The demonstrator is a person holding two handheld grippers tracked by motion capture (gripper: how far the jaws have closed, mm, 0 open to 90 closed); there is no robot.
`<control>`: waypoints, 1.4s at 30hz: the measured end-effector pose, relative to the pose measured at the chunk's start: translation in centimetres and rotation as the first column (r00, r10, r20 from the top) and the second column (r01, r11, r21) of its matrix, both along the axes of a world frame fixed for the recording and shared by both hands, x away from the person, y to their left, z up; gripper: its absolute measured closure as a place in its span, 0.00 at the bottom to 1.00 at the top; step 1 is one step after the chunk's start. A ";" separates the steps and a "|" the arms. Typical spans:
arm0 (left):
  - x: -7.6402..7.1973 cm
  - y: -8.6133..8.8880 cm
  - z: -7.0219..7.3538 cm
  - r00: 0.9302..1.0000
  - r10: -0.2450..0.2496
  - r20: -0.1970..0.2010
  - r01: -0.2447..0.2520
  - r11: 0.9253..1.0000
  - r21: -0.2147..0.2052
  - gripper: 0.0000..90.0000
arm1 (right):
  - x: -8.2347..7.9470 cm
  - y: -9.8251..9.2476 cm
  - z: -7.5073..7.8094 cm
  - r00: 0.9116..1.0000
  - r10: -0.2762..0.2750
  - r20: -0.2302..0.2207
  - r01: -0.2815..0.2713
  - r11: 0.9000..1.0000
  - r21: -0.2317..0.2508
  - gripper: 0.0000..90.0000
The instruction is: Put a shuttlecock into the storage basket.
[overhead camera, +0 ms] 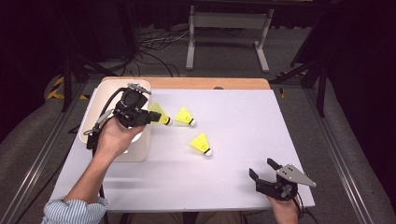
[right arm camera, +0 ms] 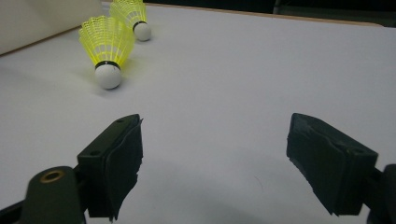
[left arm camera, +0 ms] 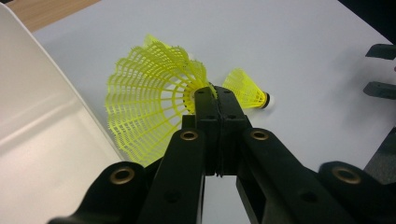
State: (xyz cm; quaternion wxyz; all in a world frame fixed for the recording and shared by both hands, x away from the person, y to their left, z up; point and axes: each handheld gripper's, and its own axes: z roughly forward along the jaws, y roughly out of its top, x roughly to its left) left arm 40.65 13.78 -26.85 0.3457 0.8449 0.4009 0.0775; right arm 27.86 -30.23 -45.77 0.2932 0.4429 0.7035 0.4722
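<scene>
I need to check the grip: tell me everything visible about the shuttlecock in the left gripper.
The held shuttlecock has a bright yellow skirt of open plastic-looking mesh, flared wide. The left gripper is shut on the skirt's narrow end, hiding its tip there. It sits beside the white tray, near two more on the table.

- The worktop (overhead camera: 243, 140) has a white top, with a strip of bare wood showing along its far edge.
- A white tray (overhead camera: 140, 151) sits on the worktop at its left side.
- Two yellow plastic shuttlecocks lie on their sides on the worktop: the farther shuttlecock (overhead camera: 186, 116) near the middle, the nearer shuttlecock (overhead camera: 201, 144) a little closer to the person and to the right, apart from it.
</scene>
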 end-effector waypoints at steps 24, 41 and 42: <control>0.6 2.6 0.5 0.997 0.079 0.025 -0.079 0.997 0.007 1.00 | 0.1 0.1 0.0 1.000 0.004 -0.007 -0.004 1.000 -0.010 0.21; 0.7 4.9 0.8 0.989 0.143 0.027 -0.143 0.990 -0.010 1.00 | 0.2 0.2 0.0 1.000 0.001 -0.015 -0.002 1.000 -0.018 0.21; 0.7 5.1 0.9 0.989 0.145 0.031 -0.145 0.989 -0.011 1.00 | 0.2 0.2 0.0 1.000 0.003 -0.018 -0.003 1.000 -0.019 0.21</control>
